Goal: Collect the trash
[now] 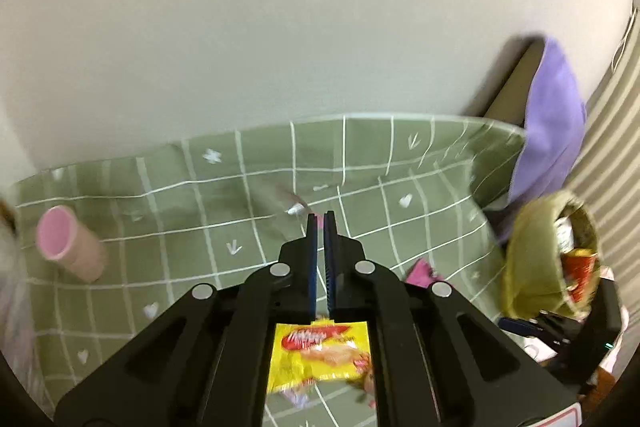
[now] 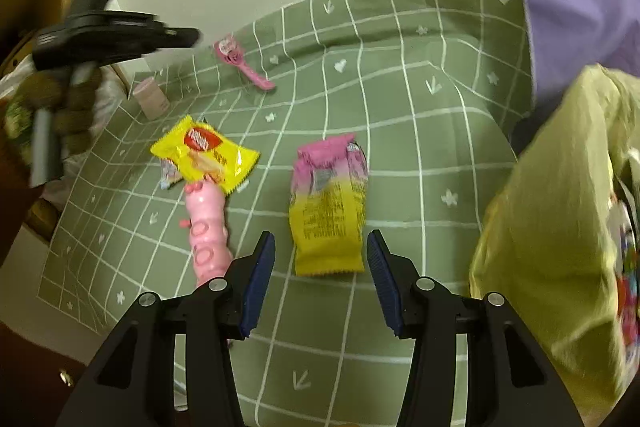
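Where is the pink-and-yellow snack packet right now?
In the right wrist view, the pink-and-yellow snack packet lies flat on the green checked cloth, just ahead of the open right gripper, right of the pink toy.

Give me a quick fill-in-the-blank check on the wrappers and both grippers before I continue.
1. The left gripper has its jaws ____.
2. The right gripper is ____, nothing between its pads.
3. The pink-and-yellow wrapper lies on the ____ checked cloth.
4. The yellow snack wrapper partly covers a ____ toy.

Missing words: shut; open; green; pink
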Motion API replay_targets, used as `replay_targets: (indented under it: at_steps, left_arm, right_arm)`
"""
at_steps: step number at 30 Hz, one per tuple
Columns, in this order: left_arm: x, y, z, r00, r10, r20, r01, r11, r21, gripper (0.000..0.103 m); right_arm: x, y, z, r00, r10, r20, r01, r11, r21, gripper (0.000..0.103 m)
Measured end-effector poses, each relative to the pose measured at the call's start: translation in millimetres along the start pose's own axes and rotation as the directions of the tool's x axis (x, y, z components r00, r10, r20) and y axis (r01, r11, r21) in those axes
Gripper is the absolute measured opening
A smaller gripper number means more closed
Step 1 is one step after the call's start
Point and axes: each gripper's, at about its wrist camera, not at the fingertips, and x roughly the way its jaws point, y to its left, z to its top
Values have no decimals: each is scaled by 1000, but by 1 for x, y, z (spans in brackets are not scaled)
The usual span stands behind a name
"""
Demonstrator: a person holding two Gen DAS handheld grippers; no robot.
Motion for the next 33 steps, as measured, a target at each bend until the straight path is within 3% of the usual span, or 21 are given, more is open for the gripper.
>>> replay_targets:
  at_steps: [4,10,11,14,17,25,30,31,33]
  left_arm:
    - [-34,9,-18,999,20,48,-16,996,-86,3]
    - [-48,41,-52,999,43,23,-38,986,-164,3]
    - [-46,47,-55,999,42,21,-38,985,-168,7]
    - [-30,62,-61,998,60,15,-57,986,-160,34]
    - [0,77,-60,998,61,-6,-61,983,-173,39]
    - [88,91,-38,985,139,-98,-148,986,-83,40]
    - [91,89,-47,985,128,-116,-142,983,-119,40]
    - [90,89,-49,986,117,-122,-133,983,-129,38]
    - [87,89,-54,987,78,-143,-100,983,-156,21]
  right_arm:
    - [7,3,12,1000,-27,6,27,999,-32,45]
    - [14,-2,4,1000,-1,-12,1,1000,13,45]
    - [15,-1,2,1000,0,-19,0,1000,20,45]
    - [14,1,-1,1000,-7,-24,7,1000,17,45]
    - [10,4,-4,1000,-26,-18,26,1000,11,45]
    - [-7,-2,-23,996,-82,-22,83,995,53,45]
    - [-11,-11,-29,996,-88,-16,89,990,111,45]
    - [-11,-13,-29,997,-82,-7,82,988,130,45]
    - [-9,-15,-28,998,-63,12,61,984,168,45]
